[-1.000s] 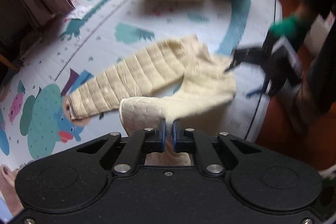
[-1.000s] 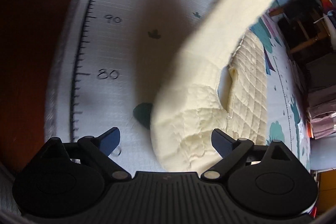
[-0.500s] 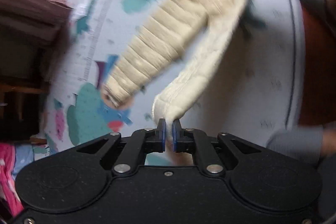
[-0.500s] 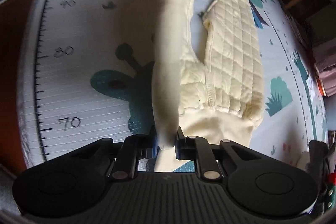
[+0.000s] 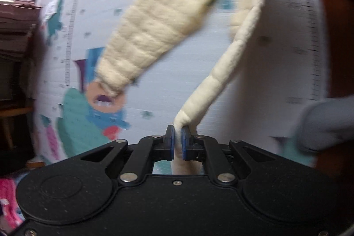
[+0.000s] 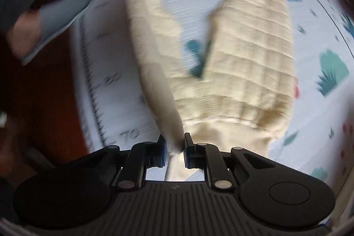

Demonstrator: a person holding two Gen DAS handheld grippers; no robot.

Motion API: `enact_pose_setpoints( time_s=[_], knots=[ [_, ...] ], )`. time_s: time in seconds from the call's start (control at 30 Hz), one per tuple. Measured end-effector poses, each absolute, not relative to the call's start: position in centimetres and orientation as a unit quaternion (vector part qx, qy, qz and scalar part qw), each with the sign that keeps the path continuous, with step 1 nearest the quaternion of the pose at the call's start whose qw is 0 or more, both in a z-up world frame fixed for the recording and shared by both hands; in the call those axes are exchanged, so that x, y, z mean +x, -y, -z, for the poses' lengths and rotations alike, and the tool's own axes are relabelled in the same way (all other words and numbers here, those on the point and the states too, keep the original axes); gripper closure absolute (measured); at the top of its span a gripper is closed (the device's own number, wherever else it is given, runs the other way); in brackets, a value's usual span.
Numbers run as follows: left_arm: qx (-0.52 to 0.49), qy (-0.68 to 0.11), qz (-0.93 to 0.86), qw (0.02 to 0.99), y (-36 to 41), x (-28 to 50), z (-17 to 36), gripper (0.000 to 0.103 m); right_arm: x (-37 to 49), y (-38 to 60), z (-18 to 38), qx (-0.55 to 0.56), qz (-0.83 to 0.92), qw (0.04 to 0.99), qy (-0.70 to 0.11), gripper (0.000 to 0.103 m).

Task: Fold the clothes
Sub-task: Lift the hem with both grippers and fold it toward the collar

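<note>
right wrist view: my right gripper (image 6: 173,148), gaping a second ago, now pinches the cream trousers (image 6: 250,59) like my left gripper (image 5: 176,143), so spreading can begin.

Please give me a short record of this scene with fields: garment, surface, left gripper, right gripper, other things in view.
garment: cream quilted trousers, one leg stretched between the two grippers, the other hanging towards the mat
surface: printed play mat with cartoon pictures and a ruler scale
left gripper: shut on a leg end
right gripper: shut on the waist end
other: grey slipper at the mat edge
image: blurred
</note>
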State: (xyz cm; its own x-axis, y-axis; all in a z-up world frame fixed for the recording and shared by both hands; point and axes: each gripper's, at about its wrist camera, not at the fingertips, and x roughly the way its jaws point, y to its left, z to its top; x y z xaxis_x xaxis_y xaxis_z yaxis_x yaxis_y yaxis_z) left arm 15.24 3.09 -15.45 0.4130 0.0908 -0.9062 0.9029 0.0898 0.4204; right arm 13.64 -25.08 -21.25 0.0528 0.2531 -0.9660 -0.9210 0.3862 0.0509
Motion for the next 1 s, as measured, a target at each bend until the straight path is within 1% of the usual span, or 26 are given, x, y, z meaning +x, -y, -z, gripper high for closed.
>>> enact_pose_setpoints(
  time_s=[0.2, 0.3, 0.4, 0.5, 0.6, 0.77, 0.9, 0.97, 1.0],
  knots=[
    [0.578, -0.413, 0.309, 0.632, -1.3, 22.9, 16.1, 0.099, 19.7, 27.9, 20.7, -0.23, -0.384, 0.714, -0.539, 0.086],
    [0.565, -0.411, 0.298, 0.65, -0.3, 26.6, 17.0, 0.099, 22.2, 29.7, 21.7, -0.194, -0.353, 0.73, -0.552, 0.086],
    [0.529, -0.419, 0.294, 0.676, 1.2, 29.4, 18.3, 0.099, 24.2, 31.2, 23.3, -0.158, -0.328, 0.738, -0.568, 0.086],
    [0.553, -0.424, 0.301, 0.651, 2.3, 30.6, 20.3, 0.099, 25.1, 32.1, 24.7, -0.124, -0.314, 0.741, -0.58, 0.086],
    [0.519, -0.438, 0.295, 0.672, 2.4, 33.0, 20.9, 0.098, 25.6, 32.3, 25.9, -0.107, -0.308, 0.744, -0.584, 0.086],
    [0.505, -0.45, 0.289, 0.678, 3.1, 35.7, 22.5, 0.098, 26.5, 32.6, 27.9, -0.082, -0.3, 0.746, -0.589, 0.086],
    [0.488, -0.493, 0.284, 0.662, 3.2, 37.7, 24.3, 0.098, 26.5, 32.9, 28.8, -0.062, -0.294, 0.752, -0.586, 0.086],
    [0.472, -0.51, 0.275, 0.664, 2.9, 38.8, 24.9, 0.096, 26.5, 33.2, 29.0, -0.05, -0.289, 0.758, -0.582, 0.086],
    [0.463, -0.501, 0.255, 0.685, 2.7, 39.5, 24.8, 0.087, 26.5, 33.4, 29.2, -0.042, -0.285, 0.762, -0.58, 0.086]
  ],
)
